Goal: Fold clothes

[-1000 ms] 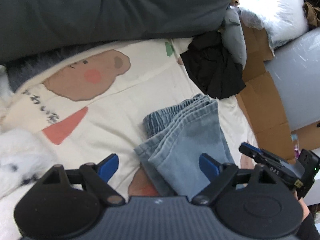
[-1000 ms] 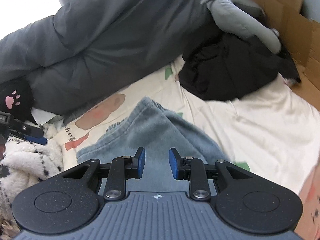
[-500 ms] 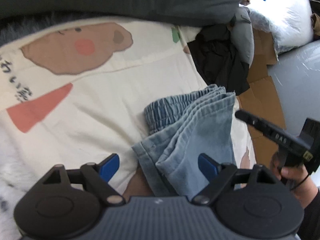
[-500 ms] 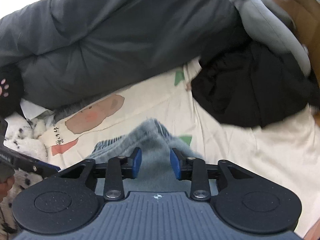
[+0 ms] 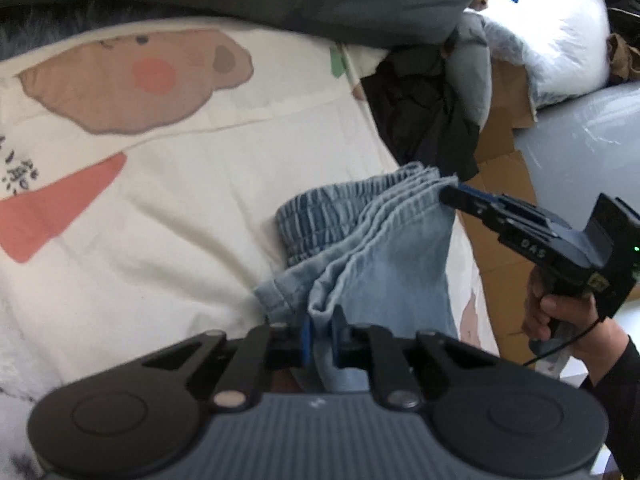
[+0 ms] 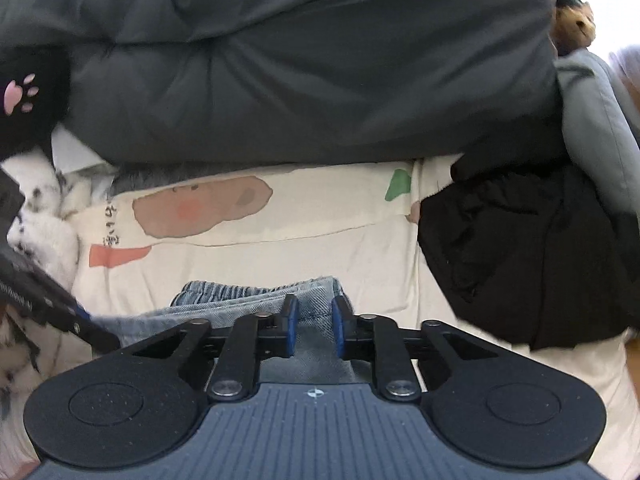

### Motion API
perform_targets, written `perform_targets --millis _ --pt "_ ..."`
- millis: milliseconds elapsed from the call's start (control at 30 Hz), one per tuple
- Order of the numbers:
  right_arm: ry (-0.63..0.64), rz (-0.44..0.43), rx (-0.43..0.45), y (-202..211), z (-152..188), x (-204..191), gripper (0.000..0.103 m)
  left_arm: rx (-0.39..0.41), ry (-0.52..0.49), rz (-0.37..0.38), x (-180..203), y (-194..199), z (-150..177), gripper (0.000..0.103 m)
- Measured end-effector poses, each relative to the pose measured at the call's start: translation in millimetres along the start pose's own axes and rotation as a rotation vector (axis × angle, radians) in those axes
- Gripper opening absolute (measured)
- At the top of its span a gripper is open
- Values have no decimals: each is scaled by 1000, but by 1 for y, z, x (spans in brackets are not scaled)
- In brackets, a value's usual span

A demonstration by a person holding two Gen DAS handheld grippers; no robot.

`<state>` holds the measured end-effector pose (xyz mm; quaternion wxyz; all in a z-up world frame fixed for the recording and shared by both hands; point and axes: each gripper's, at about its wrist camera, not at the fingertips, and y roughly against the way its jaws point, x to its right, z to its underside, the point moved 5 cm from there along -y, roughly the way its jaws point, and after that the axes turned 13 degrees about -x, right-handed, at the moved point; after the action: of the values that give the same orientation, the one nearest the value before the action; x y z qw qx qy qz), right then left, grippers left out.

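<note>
Folded jeans [image 5: 384, 264] are pinched at the near corner by the left gripper [image 5: 319, 334]; the far corner is met by the right gripper [image 5: 450, 195].

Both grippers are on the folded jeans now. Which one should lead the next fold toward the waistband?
Left, probably. The left gripper is shut on the hem edge of the folded jeans, the end farthest from the elastic waistband. The right gripper grips the corner by the waistband and can anchor.

A home bedroom: cartoon-print bed sheet [image 5: 240, 184], dark grey duvet [image 6: 300, 60], cardboard boxes [image 5: 500, 216] alongside.
</note>
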<state>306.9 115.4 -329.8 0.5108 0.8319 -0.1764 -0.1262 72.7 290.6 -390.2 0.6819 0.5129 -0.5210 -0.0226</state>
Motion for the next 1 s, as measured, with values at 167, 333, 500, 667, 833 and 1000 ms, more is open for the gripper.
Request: perform_targets --millis 167,333,500,667,833,1000 --pt "9 3 -1 2 -2 4 12 9 -23 -10 1 1 -3 10" --pt "6 13 8 -5 -4 4 12 15 -24 -38 -3 -6 -6 10" --pt "-12 -13 3 -12 -5 8 13 6 -3 -60 -11 -11 -6 27" --pt "-4 -47 -5 -13 -5 13 35 19 44 -77 -20 -14 -4 68" --pt "12 -109 -40 -24 -6 16 40 27 76 -30 -28 -30 -7 75" --pt "1 -176 -63 -36 -8 23 40 55 65 66 -30 -41 -13 86"
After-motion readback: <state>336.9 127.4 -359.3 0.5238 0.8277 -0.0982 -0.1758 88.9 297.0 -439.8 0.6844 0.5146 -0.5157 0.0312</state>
